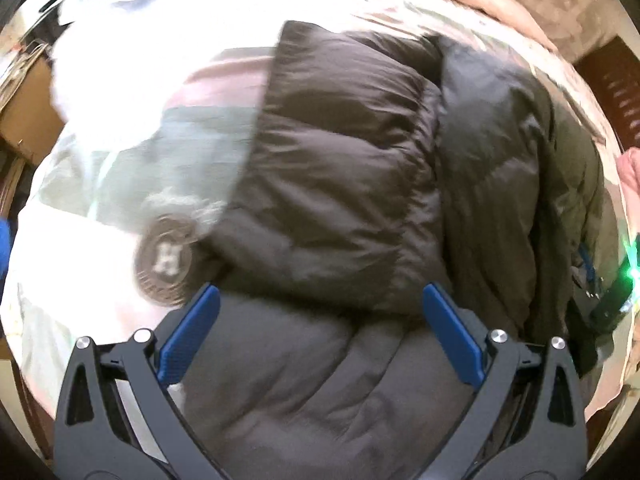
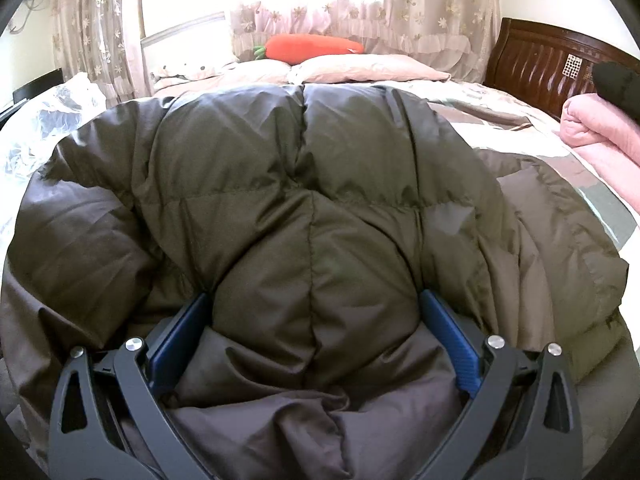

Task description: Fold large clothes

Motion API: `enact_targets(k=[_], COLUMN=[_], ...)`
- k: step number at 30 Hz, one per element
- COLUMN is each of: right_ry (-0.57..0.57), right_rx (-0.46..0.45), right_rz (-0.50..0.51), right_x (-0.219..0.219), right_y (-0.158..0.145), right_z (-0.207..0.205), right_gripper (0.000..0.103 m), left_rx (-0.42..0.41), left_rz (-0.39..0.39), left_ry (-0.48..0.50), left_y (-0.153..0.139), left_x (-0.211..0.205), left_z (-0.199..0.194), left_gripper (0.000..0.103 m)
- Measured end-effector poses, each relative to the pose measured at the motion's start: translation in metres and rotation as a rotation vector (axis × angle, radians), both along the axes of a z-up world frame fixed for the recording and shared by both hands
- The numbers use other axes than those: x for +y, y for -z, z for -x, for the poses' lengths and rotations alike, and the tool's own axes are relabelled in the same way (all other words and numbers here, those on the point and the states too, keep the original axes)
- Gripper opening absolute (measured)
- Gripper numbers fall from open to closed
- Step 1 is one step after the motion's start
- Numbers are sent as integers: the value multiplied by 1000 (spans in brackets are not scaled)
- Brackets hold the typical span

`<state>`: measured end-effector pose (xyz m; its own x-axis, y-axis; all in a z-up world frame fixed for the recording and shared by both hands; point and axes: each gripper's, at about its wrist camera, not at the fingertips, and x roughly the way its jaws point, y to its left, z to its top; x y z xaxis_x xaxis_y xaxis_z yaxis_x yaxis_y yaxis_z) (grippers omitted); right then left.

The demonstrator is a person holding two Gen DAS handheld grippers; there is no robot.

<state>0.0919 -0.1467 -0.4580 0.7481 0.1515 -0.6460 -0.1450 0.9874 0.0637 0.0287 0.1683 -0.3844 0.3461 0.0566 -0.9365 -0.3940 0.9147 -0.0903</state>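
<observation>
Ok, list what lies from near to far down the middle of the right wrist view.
right gripper → dark puffer jacket → pink pillows → orange carrot plush → floral curtain

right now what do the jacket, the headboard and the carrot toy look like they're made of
Jacket: looks like thin synthetic shell, nylon or polyester, with puffy fill; slight sheen, stitched quilt seams, billowing panels. Headboard: dark carved wood with a glossy finish, going by the reflections. Carrot toy: seems soft plush fabric, matte orange; too far to be sure.
</observation>
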Motion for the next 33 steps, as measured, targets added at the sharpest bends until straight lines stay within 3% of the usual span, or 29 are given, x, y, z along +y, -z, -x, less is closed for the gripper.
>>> enact_targets(k=[4, 9, 12, 15, 19, 25, 28, 33], right_ry=[0, 1, 1, 2, 3, 4, 4, 5], right_rx=[0, -1, -1, -1, -1, -2, -2, -2], right_rz=[0, 0, 0, 0, 0, 0, -1, -1], right_x=[0, 0, 1, 1, 1, 1, 1, 2], right_y=[0, 0, 0, 0, 1, 1, 1, 2], right_z=[0, 0, 0, 0, -1, -1, -1, -2], right_gripper=[102, 102, 102, 102, 102, 102, 102, 102], left_rx=[4, 66, 82, 44, -9, 45, 34, -46], left_rz=[-20, -43, -77, -118, -162, -153, -101, -4], left_ry=[-81, -274, -422, -556, -648, -547, -442, -206], left_y=[-16, -37, -70, -115, -157, -141, -122, -113], left_x=[32, 102, 156, 196, 218, 208, 178, 93], left_z=[49, 130, 182, 226, 258, 234, 194, 105], left_gripper=[101, 101, 101, 101, 101, 101, 101, 101])
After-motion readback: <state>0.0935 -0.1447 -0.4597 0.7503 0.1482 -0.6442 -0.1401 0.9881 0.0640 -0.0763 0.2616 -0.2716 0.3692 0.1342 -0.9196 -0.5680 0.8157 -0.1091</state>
